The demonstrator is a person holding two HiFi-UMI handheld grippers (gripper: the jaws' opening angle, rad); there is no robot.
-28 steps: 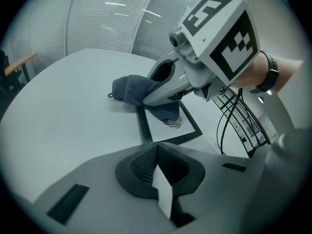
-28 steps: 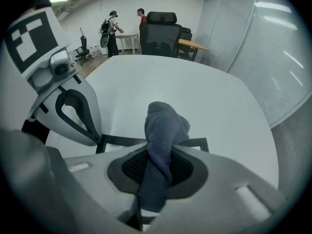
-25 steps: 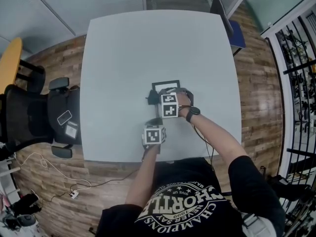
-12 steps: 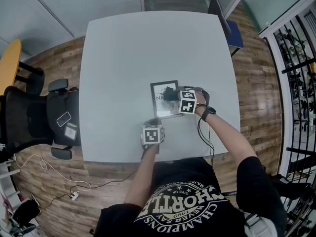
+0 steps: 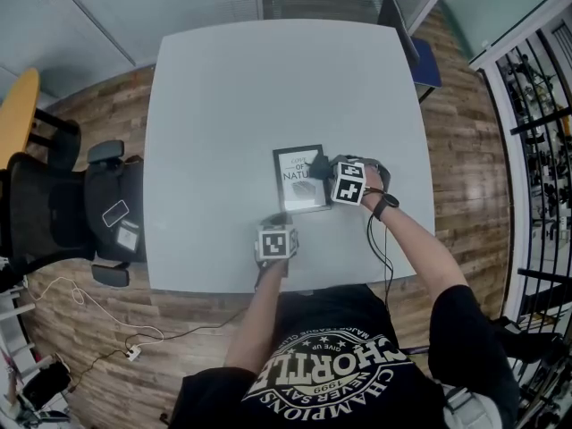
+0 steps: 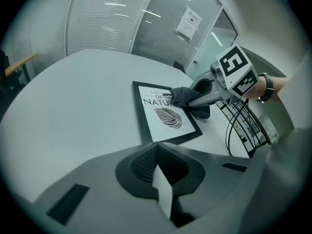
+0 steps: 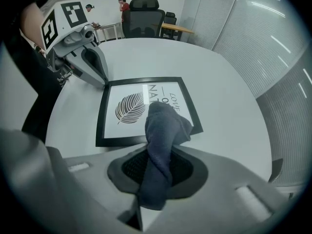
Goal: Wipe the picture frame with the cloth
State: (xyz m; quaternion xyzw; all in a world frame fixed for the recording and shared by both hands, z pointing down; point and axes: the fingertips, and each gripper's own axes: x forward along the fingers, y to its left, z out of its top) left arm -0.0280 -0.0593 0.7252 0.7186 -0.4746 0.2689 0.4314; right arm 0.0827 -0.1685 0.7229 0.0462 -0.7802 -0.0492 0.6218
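Where the count starts nearest the person, item one is the left gripper (image 5: 280, 218). Its jaws are drawn together with nothing between them, and its tip is set against the near corner of the picture frame (image 5: 296, 191), apparently to pin it.

Item two is the right gripper (image 7: 157, 173), jaws clamped on a dark grey cloth (image 7: 164, 128). The cloth runs up between them as a twisted bunch, and its free end rests on the frame's glass beside the lettering, at the edge on the right gripper's side.

Item three is the picture frame itself: a black border around a white print with a leaf motif and a few words. It lies flat on the white table (image 5: 223, 105), toward the near edge, between the two grippers.

Item four, beyond the table, is a black office chair (image 5: 54, 206) on wood-plank flooring. In the right gripper view a second chair and two people show far off at the room's back.

Condition of work, by judgement:
- Wiping is under way, with the cloth in contact with the glass and the frame held down.
- The leaf motif and the side toward the left gripper lie uncovered by the cloth.
- No dust or streaks show, so which areas are already clean cannot be told.
- Left to do, at the least: cover the rest of the glass and the black border, then lift the cloth off.
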